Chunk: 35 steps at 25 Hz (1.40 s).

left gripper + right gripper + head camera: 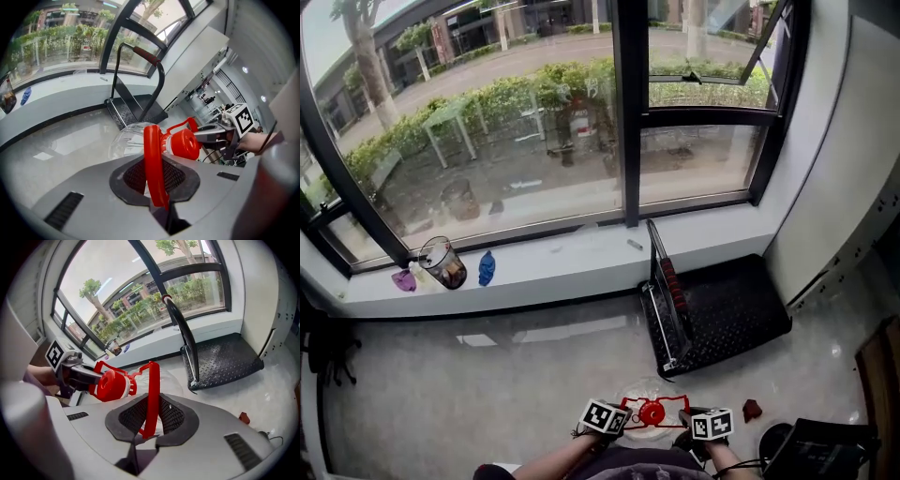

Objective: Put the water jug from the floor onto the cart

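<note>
We hold the jug (645,389) between the two tongs, low at the near edge of the head view, its red cap (652,412) midway between them. There the left tongs (625,415) and right tongs (682,415) show mostly as marker cubes, and their jaws are too small to read. The left gripper view settles one side. The left tongs (158,202) are closed on a red strap of the handle (151,159). The clear jug (125,139) lies just past them, and the cap (183,143) points sideways at the tip of the right tongs (199,135). The right gripper view gives the mirror: the right tongs (145,433) clamp another strap of the handle (151,394), with the cap (110,385) toward the left tongs (93,376). The cart (722,314) sits ahead and to the right of both tongs, apart from the jug, with its push bar (664,281) raised. Only the head view shows the sill (562,258) beyond, with a cup (443,262) on it. No view shows whether the jug clears the floor (487,394).
</note>
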### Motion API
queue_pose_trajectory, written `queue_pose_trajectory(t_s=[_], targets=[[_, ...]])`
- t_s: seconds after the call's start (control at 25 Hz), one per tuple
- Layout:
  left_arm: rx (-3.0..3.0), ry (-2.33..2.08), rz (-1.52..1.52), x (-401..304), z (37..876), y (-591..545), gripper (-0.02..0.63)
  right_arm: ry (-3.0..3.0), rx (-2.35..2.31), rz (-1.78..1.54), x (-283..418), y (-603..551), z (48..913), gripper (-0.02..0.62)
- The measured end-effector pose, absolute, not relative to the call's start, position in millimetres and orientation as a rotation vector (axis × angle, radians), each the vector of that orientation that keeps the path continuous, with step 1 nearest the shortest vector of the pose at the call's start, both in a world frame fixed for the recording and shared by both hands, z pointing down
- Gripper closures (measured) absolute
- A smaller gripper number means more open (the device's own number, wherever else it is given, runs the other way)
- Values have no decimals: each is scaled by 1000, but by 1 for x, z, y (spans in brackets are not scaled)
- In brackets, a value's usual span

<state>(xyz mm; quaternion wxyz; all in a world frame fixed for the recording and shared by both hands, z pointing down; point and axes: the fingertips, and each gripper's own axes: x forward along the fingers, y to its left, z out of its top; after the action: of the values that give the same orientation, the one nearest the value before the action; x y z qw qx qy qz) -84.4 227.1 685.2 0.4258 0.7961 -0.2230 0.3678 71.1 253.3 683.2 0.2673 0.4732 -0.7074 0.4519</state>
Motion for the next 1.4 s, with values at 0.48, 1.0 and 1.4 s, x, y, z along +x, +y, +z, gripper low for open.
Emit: queue_pose_trajectory(t_s=[0.48,1.0,1.4], targets=[[1981,-717,896,47,651,233,581,-2064,1242,1241,198,257,667,537],[2043,-531,890,197,643,210,578,-1923,1508,1228,337,256,655,537],[2019,-438,814,265,643,141,578,-1784,1580,1182,404,194,639,537]])
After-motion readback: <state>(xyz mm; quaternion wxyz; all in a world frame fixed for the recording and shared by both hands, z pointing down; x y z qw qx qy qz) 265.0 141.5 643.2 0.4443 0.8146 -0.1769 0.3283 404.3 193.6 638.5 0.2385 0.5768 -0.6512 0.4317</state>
